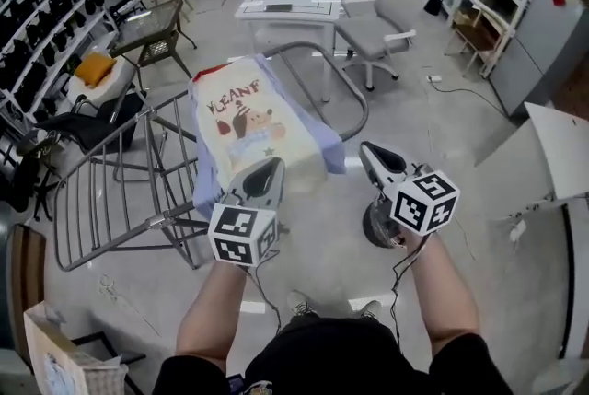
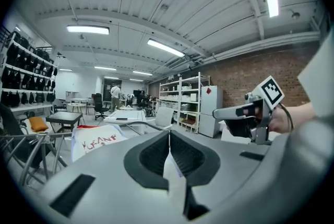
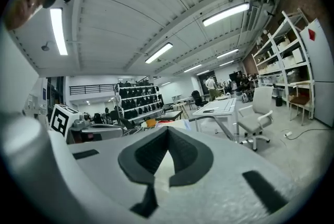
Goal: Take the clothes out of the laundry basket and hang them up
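Cream cartoon-print T-shirt (image 1: 253, 121) lies draped over the grey wire drying rack (image 1: 101, 200). Left hand-held gripper (image 1: 275, 167) is pinched shut on its lower edge. The right hand-held gripper (image 1: 365, 149), jaws together and empty, hangs just beside the cloth. A pale box (image 1: 55, 352) stands on the floor, contents unclear.

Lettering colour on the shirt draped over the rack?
Red lettering on the cream shirt; head view.

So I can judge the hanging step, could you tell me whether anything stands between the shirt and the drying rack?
Nothing visible does: the shirt already drapes over the drying rack, its edge pinched in the left gripper.
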The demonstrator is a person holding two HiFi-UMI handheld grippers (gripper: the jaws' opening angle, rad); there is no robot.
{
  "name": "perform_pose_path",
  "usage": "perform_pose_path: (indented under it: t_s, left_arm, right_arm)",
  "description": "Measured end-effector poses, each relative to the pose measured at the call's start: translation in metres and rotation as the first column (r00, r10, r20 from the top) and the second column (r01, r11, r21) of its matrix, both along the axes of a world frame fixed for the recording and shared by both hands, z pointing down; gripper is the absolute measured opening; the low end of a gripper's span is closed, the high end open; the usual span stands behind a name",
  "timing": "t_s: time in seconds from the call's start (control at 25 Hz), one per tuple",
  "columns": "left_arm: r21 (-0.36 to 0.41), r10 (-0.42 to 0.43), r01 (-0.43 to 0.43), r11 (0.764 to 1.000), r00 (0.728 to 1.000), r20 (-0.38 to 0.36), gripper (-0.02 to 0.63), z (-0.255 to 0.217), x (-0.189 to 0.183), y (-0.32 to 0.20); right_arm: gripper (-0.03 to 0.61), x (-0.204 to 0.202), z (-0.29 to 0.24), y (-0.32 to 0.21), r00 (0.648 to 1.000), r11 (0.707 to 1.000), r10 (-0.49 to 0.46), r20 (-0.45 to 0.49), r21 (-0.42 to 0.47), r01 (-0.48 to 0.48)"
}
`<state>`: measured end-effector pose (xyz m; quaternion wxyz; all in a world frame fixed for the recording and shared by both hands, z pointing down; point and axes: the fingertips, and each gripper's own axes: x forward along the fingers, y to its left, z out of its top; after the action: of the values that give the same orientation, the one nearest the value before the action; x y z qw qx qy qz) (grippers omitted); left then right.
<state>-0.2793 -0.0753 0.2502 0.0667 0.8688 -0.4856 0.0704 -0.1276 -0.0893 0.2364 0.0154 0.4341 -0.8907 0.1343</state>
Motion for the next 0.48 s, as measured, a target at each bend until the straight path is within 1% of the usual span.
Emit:
perform_pose_path:
  t_s: [0.16,0.28,0.48]
  left_arm:
    - [-0.005,0.057,-0.057,0.998,0.998,-0.001,0.011,0.000,0.057,0.008]
    - [-0.013,0.075,-0.075,0.997,0.997,-0.005,0.011,0.002,0.103,0.014]
    - [-0.020,0.108,-0.108,0.994,0.994,0.013,0.011,0.005,0.181,0.031]
  right_arm:
    - [0.005,0.056,0.003,0.019,0.998,0.998,0.056,-0.001,-0.009,-0.056]
    - [0.005,0.101,0.008,0.031,0.997,0.997,0.074,-0.006,-0.013,-0.074]
    - [0.005,0.180,0.014,0.049,0.994,0.994,0.108,0.010,-0.020,-0.108]
